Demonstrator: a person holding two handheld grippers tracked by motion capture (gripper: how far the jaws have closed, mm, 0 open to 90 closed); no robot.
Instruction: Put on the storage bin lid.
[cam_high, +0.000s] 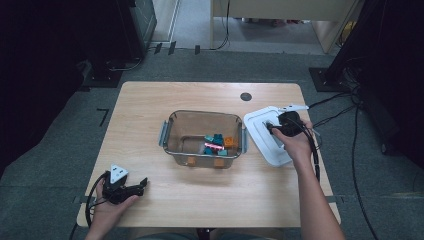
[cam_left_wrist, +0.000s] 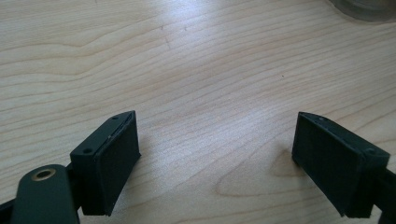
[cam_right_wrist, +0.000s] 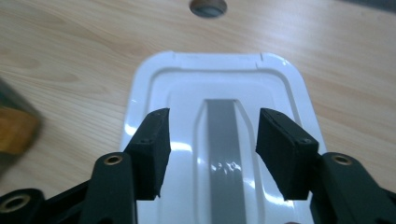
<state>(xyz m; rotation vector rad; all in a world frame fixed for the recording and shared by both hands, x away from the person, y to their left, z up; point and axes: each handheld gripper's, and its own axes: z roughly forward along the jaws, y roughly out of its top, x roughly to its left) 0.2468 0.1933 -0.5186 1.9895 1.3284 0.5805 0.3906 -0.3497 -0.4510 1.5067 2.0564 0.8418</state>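
The white lid (cam_right_wrist: 219, 121) lies flat on the wooden table (cam_high: 150, 110), just to the right of the clear plastic container (cam_high: 172, 135) it appears to belong to. A grey handle strip (cam_right_wrist: 226, 154) runs down its middle. The right gripper (cam_right_wrist: 212, 154) hangs over the lid with its jaws apart, one on each side of that strip, pressing on nothing.

To take the lid well, I would keep the jaws square to the strip, come straight down until the pads flank its raised sides, then close evenly so the lid lifts level rather than tipping on one edge. Whether the strip stands proud enough to pinch is hard to judge from here.

The container holds a heap of small coloured blocks (cam_high: 216, 144), teal, orange and pink. The left gripper (cam_high: 134, 189) rests near the table's front left corner, jaws wide apart over bare wood.

A round cable hole (cam_high: 245, 96) sits in the tabletop behind the lid. Around the table is grey carpet (cam_high: 60, 150), with black cables (cam_high: 350, 100) trailing at the right.
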